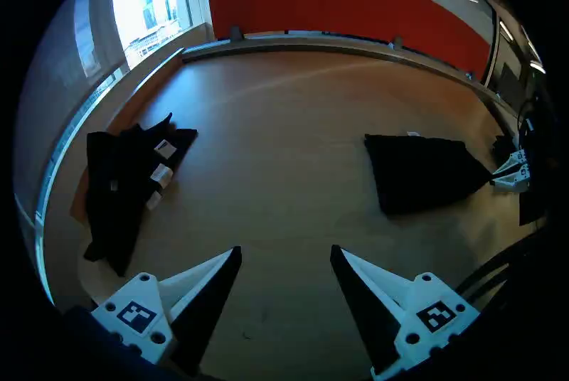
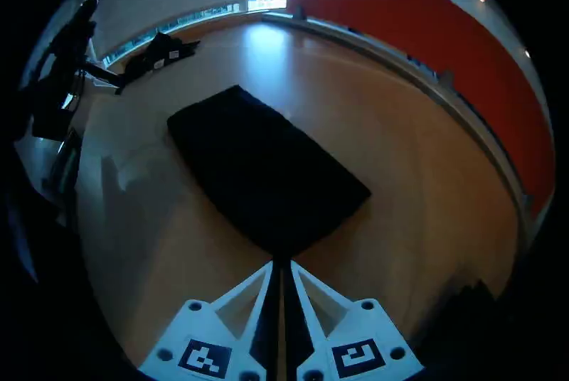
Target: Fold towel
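A black towel [image 2: 263,168] is lying flat on the wooden table [image 2: 398,153], on the open tabletop in front of the red partition [image 2: 427,33] that is running along the table's far edge, and well apart from it. In the right gripper view, the right gripper [image 2: 282,265] is reaching toward the partition with its jaws clenched. The fingers are standing almost together, and the towel's corner farthest from the partition is running in between their tips, so both are pinching that corner. In the left gripper view the same towel [image 1: 419,171] is being drawn out to a point at that corner, where the right gripper [image 1: 508,171] is gripping it, below the partition's [image 1: 341,4] right-hand end. The left gripper [image 1: 284,249] is hanging above bare table [image 1: 284,111], facing the partition, its jaws released and spread wide with nothing between them, well apart from the towel. A heap of dark cloths [image 1: 131,182] with white labels [image 1: 162,175] is sitting near the table's edge, out beyond the partition's left-hand end and below the bright window [image 1: 149,11] that is adjoining that end. The same heap [image 2: 160,54] is showing in the right gripper view too, well apart from the towel.
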`<state>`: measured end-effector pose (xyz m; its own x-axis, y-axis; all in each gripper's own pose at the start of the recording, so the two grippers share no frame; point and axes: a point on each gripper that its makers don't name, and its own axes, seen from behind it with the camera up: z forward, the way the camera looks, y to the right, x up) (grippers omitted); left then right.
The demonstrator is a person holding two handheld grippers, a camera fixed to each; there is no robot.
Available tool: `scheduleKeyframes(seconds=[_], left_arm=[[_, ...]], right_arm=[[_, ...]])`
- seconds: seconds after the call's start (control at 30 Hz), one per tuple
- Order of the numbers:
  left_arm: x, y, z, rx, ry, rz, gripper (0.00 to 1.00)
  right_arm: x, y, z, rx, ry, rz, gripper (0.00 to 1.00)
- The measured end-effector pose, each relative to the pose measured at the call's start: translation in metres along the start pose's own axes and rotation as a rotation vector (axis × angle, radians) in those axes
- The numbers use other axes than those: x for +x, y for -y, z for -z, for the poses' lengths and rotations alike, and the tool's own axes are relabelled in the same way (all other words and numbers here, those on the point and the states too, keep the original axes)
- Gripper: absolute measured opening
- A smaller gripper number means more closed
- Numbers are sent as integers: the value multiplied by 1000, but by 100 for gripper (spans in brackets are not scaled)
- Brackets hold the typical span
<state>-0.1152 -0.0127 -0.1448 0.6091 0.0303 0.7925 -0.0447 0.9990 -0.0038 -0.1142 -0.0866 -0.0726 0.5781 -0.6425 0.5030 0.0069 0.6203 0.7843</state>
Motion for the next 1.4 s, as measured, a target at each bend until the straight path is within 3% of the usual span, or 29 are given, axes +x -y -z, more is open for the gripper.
scheduleKeyframes(seconds=[0.4,0.7,1.07,1.4], left_arm=[[7,6,3,-1,-14,7,93],[12,6,5,-5,-23,9,93],[18,12,7,-3,-38,25,93],[21,12,11,-14,-51,36,93]], right_arm=[[54,-8,29,-39,-93,47,2],[94,-7,41,-45,-143,95,2],[130,2,34,-24,-154,179,2],[174,30,15,30,-170,271,2]])
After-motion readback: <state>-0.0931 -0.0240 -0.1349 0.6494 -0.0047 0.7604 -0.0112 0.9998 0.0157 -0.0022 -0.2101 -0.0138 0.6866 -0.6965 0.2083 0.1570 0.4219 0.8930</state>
